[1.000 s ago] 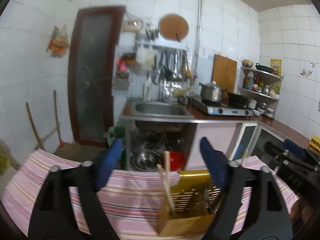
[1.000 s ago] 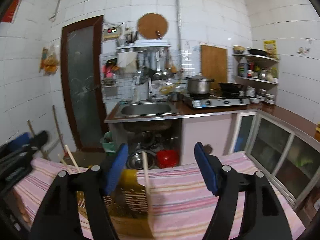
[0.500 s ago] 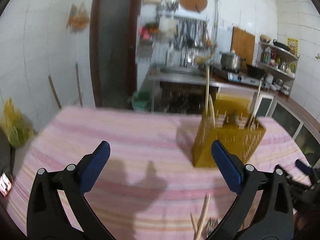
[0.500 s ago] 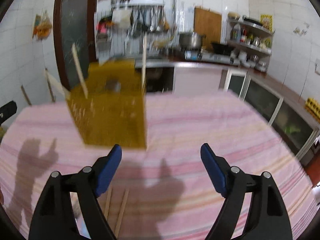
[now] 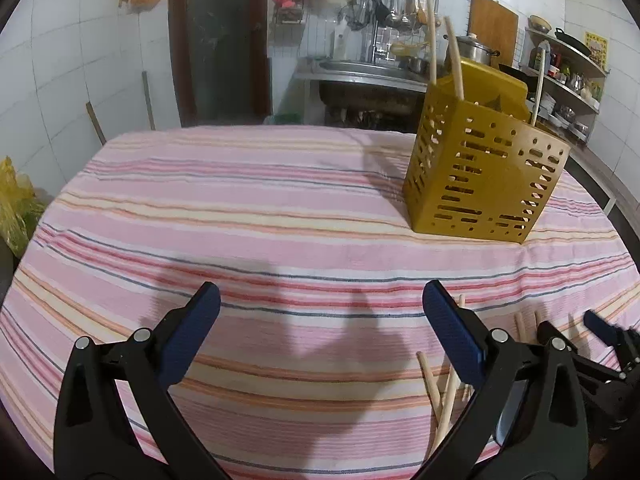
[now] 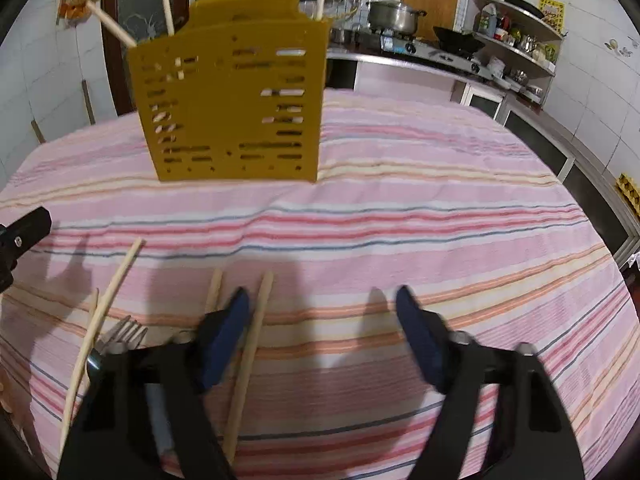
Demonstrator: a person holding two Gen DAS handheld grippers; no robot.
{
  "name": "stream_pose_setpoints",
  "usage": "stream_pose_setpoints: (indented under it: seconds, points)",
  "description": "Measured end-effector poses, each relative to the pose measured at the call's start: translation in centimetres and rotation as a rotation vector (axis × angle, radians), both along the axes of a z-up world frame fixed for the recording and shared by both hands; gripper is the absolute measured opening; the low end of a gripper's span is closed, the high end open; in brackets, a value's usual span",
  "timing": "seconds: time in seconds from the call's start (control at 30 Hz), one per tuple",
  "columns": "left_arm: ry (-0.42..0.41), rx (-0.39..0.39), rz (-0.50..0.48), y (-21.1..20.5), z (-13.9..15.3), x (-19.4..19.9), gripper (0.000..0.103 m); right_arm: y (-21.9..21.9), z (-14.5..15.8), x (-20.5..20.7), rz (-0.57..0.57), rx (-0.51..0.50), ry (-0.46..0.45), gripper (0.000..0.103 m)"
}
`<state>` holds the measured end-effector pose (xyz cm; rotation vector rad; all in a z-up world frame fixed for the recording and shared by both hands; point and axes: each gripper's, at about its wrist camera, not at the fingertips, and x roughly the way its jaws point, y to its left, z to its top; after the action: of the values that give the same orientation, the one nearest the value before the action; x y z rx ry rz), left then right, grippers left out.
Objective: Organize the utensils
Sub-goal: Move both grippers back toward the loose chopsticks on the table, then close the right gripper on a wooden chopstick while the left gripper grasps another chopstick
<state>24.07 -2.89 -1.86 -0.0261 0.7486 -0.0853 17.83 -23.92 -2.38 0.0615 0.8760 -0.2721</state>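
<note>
Left wrist view: hovering over the striped tablecloth [image 5: 280, 208] with the left gripper [image 5: 320, 316] spread wide, grasping nothing, only bare cloth lying between the pads. Standing further back and to the right, the yellow holder [image 5: 480, 176], already carrying a few chopsticks [image 5: 454, 60] poking up out of its top. Lying loose near the front edge, just beside the right-hand finger, several more chopsticks [image 5: 430, 380]. Showing at the far right edge, part of the other gripper, black with a blue pad.

Right wrist view: looking down over the same cloth with the right gripper [image 6: 322, 322] parted, having just been closing a little, pressing on nothing. Lying between the pads close against the left-hand one, a single chopstick [image 6: 250, 356]; untouched, as far as can be told. Resting further left, another long chopstick [image 6: 108, 300] crossing above a fork [image 6: 124, 334], and a shorter stick end [image 6: 214, 288] peeking out behind the left pad. Standing upright beyond them, the holder [image 6: 228, 112].

Judging progress: only partly done, with three or so sticks standing in the holder and the fork plus a handful of chopsticks left flat on the cloth, waiting to be gathered and dropped in.
</note>
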Motion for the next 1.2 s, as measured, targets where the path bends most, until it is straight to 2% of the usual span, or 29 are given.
stream_pose_setpoints:
  seconds: [0.03, 0.13, 0.2, 0.23, 0.27, 0.5, 0.7, 0.8, 0.93, 1.03, 1.1, 1.2]
  points:
    - [0.003, -0.006, -0.001, 0.1, -0.2, 0.1, 0.098, 0.1, -0.1, 0.3, 0.004, 0.008, 0.012, 0.054]
    - [0.009, -0.007, -0.007, -0.1, -0.3, 0.1, 0.098, 1.0, -0.2, 0.5, 0.007, -0.005, 0.03, 0.043]
    - [0.016, -0.008, -0.017, -0.5, -0.2, 0.1, 0.098, 1.6, -0.2, 0.7, 0.026, 0.015, 0.037, 0.018]
    - [0.021, -0.013, -0.023, -0.6, -0.2, 0.1, 0.098, 1.8, -0.2, 0.8, 0.035, 0.018, 0.037, 0.012]
    - [0.026, -0.018, -0.029, -0.7, -0.3, 0.0, 0.098, 2.1, -0.2, 1.0, 0.042, 0.019, 0.038, 0.01]
    - [0.054, -0.015, -0.092, -2.4, -0.5, -0.4, 0.098, -0.1, 0.2, 0.3, 0.044, 0.068, 0.024, 0.007]
    - [0.059, 0.073, -0.172, -5.4, -0.7, -1.1, 0.095, -2.9, -0.3, 0.0, 0.02, 0.09, 0.024, 0.007]
    - [0.085, 0.109, -0.212, -6.7, -1.4, -1.1, 0.088, -2.5, -0.4, 0.0, 0.031, 0.066, 0.017, 0.007]
    - [0.124, 0.128, -0.232, -7.4, -2.0, -0.6, 0.068, -2.1, -0.5, -0.1, 0.037, 0.052, 0.009, 0.007]
    - [0.159, 0.097, -0.231, -7.2, -2.5, 0.2, 0.052, -2.3, -0.5, -0.3, 0.036, 0.061, 0.002, 0.007]
    - [0.176, 0.084, -0.237, -7.3, -2.8, 0.3, 0.046, -2.3, -0.5, -0.3, 0.036, 0.057, 0.001, 0.007]
    - [0.173, 0.102, -0.252, -8.0, -3.1, 0.3, 0.043, -2.2, -0.5, -0.3, 0.035, 0.045, 0.001, 0.007]
